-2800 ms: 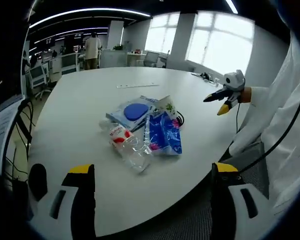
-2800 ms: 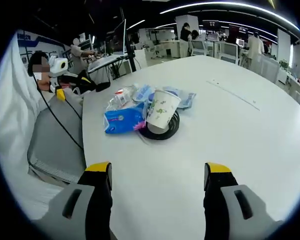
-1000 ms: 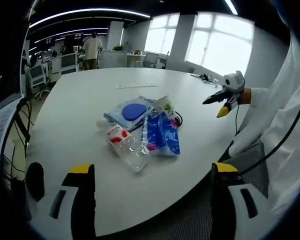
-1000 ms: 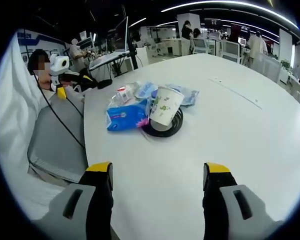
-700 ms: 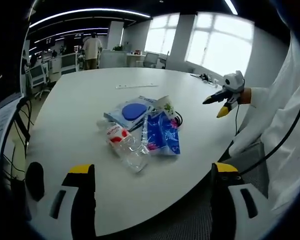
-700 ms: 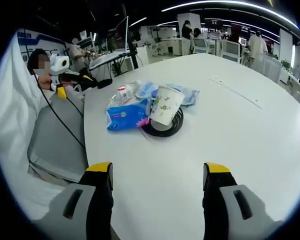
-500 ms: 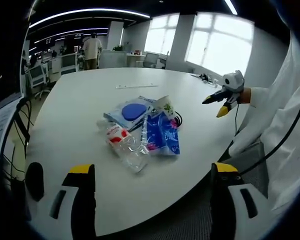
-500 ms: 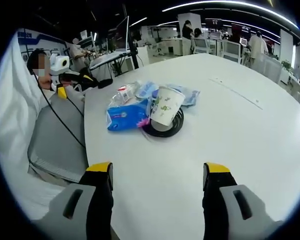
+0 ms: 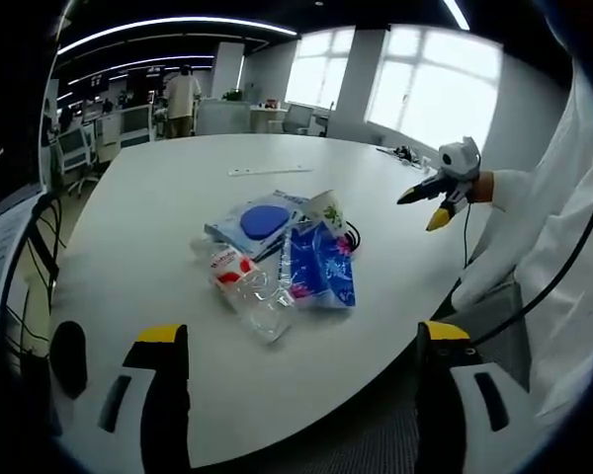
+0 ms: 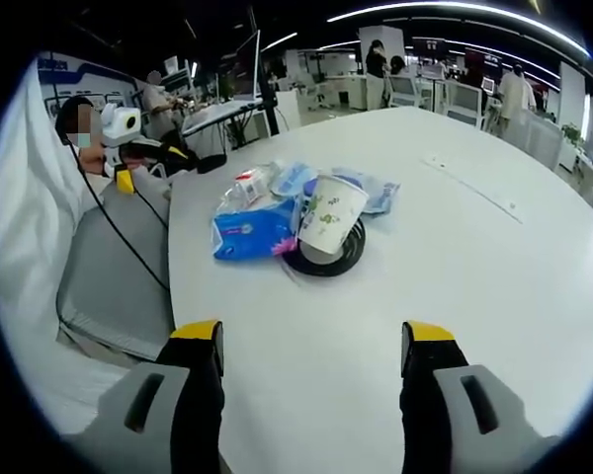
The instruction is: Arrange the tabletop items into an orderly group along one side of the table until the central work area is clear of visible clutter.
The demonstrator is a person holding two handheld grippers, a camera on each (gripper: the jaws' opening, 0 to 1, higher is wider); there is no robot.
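In the left gripper view, the left gripper [image 9: 295, 346] has its two yellow-tipped jaws spread wide, and nothing is between them. It hangs over the near edge of the white table [image 9: 148, 217]. The items lie in one heap on the table, ahead of the jaws and well apart from them. Nearest to the gripper is a clear plastic bottle [image 9: 249, 289] with a red and white label, lying on its side. Just right of it, touching it, is a blue tissue pack [image 9: 319, 265]. Behind these there is a flat pack with a blue round lid [image 9: 262, 219], and a paper cup [image 9: 328, 208] is tilted at the far right of the heap. At the right, above the table edge, the right gripper [image 9: 422, 202] comes into this view; its dark jaws look almost closed from here, and it holds nothing. A person's white sleeve [image 9: 563, 227] is on the right side.

In the right gripper view, the right gripper [image 10: 308, 341] is released, with the jaws wide apart and empty, low over the bare table. The heap lies ahead and a little to the left of the jaws, well apart from them. The paper cup [image 10: 330, 216] leans on a black coiled cable [image 10: 328, 260]. The tissue pack [image 10: 255, 235] is just left of the cup, and the bottle [image 10: 249, 185] lies behind the pack. At the far left the left gripper [image 10: 193, 162] is seen beside the table edge.
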